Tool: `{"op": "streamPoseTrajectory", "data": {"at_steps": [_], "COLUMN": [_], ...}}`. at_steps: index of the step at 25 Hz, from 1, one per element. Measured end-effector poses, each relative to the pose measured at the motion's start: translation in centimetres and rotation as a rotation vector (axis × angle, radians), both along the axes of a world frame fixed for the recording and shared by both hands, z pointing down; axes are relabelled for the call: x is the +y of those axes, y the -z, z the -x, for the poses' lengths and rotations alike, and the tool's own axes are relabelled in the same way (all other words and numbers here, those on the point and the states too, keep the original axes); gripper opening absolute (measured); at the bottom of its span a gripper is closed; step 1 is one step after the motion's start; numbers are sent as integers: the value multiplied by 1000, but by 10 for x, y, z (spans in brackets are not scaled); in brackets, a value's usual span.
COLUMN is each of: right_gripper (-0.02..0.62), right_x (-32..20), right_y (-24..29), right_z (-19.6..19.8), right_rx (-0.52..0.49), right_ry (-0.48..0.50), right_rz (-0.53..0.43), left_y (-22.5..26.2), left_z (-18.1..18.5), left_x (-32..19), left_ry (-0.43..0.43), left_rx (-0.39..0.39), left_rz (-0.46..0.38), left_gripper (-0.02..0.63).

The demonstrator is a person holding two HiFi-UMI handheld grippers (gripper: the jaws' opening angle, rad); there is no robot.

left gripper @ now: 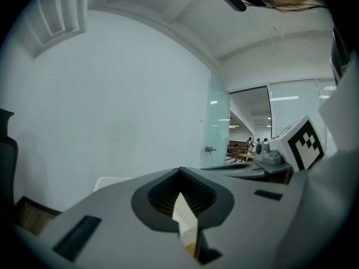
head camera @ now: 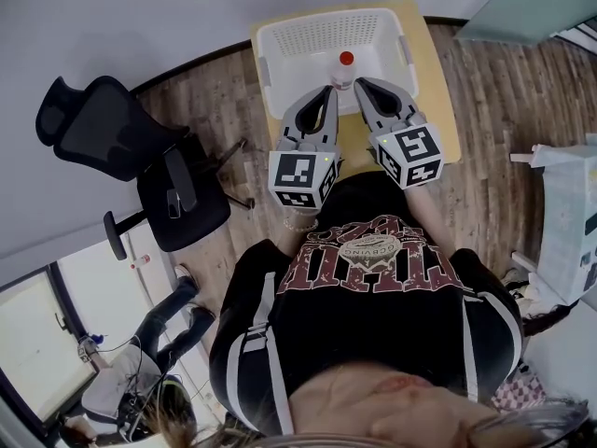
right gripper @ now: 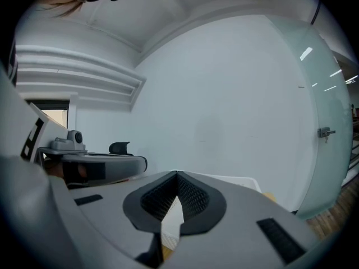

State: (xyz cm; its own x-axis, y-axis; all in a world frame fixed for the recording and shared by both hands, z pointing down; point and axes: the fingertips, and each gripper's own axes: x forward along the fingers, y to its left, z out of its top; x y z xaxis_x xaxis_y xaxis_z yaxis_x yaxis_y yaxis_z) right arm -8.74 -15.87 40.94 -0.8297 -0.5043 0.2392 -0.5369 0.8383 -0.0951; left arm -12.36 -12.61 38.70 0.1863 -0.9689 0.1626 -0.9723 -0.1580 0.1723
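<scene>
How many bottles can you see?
1. The red-capped bottle stands at the near side of the white basket, between the tips of the left gripper and right gripper. Others may be hidden under them.

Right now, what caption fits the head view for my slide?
Left gripper and right gripper flank a red-capped bottle at a white basket on a table.

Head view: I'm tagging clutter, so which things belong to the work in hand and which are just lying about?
In hand: left gripper, right gripper, red-capped bottle, white basket, table.
Lying about: black office chair.
</scene>
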Motion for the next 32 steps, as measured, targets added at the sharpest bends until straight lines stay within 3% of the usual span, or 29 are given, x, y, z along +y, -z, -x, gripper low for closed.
{"op": "streamPoseTrajectory", "data": {"at_steps": [14,32], "right_gripper": [17,17], "right_x": [-31,-62], "right_y": [-19,-63], "right_z": [23,32], "right_rx": [35,158], "right_ry": [-15,-25], "right_rz": [37,96], "left_y": [-13,-25], "left_z": [27,43], "left_x": [-26,-41], "left_ry": [2,30], "left_rx": [14,30], "left_rz": [30,56], "left_gripper": [46,46]}}
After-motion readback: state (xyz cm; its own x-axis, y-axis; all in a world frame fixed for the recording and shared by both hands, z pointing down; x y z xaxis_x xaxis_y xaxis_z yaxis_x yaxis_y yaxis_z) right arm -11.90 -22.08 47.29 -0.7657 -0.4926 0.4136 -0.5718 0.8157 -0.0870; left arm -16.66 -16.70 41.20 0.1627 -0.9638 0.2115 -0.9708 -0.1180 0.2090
